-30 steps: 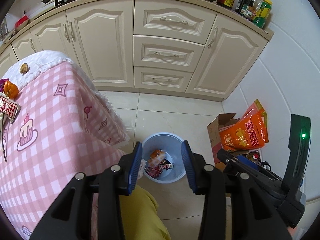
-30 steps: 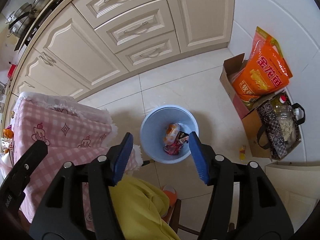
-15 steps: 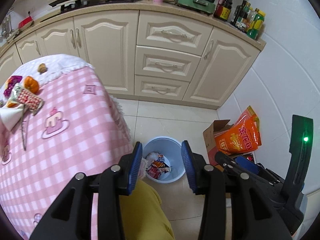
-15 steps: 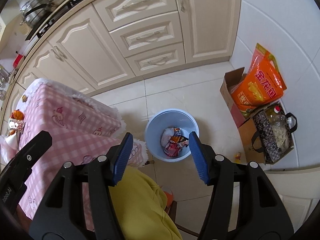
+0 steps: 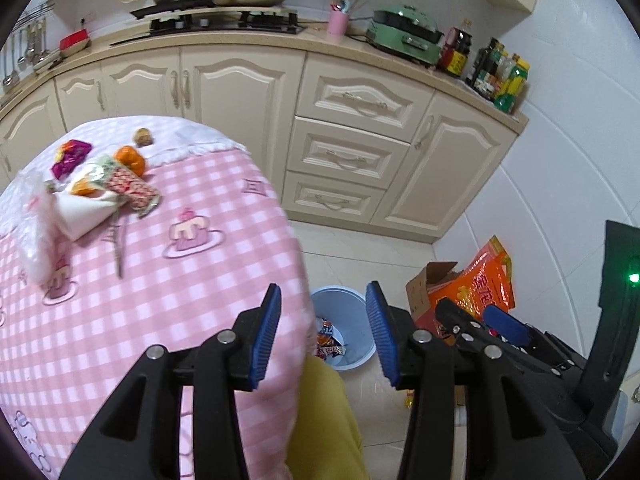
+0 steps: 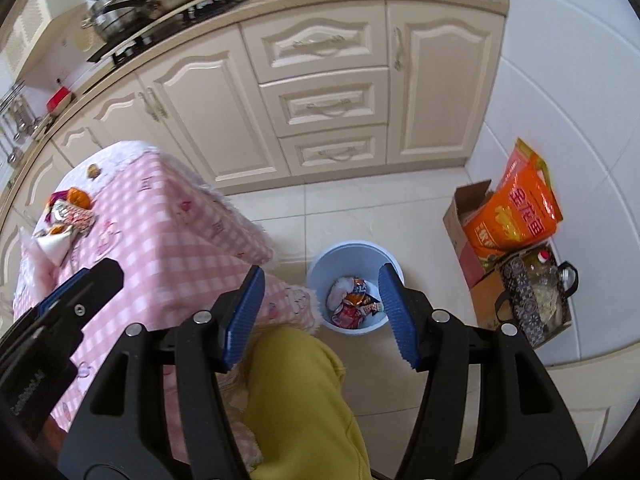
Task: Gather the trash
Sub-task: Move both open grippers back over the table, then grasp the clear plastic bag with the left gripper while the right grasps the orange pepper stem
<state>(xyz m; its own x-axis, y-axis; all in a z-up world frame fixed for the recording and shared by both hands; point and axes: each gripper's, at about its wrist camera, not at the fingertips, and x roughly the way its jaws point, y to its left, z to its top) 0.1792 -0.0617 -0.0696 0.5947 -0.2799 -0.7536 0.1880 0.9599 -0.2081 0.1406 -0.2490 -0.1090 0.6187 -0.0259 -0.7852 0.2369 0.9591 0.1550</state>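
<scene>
Two tools hang in the air with nothing in them. The left tool (image 5: pixel 323 336) has its jaws partly apart and they have just opened a bit more. The right tool (image 6: pixel 322 314) stands wider and has just opened a bit too. Some trash (image 5: pixel 100 184) lies on the pink desk (image 5: pixel 168 280). More wrappers (image 6: pixel 352 300) sit inside the blue bin (image 6: pixel 320 268) on the floor.

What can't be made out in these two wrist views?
- Blue bin, left wrist view: its near left side and part of its contents are hidden by the pink tablecloth.
- Wrappers in the bin, right wrist view: too small to read.
- Trash pile on the table: blurred, single items unclear.
- Person: only a yellow garment shows, cut off by the bottom edge.
</scene>
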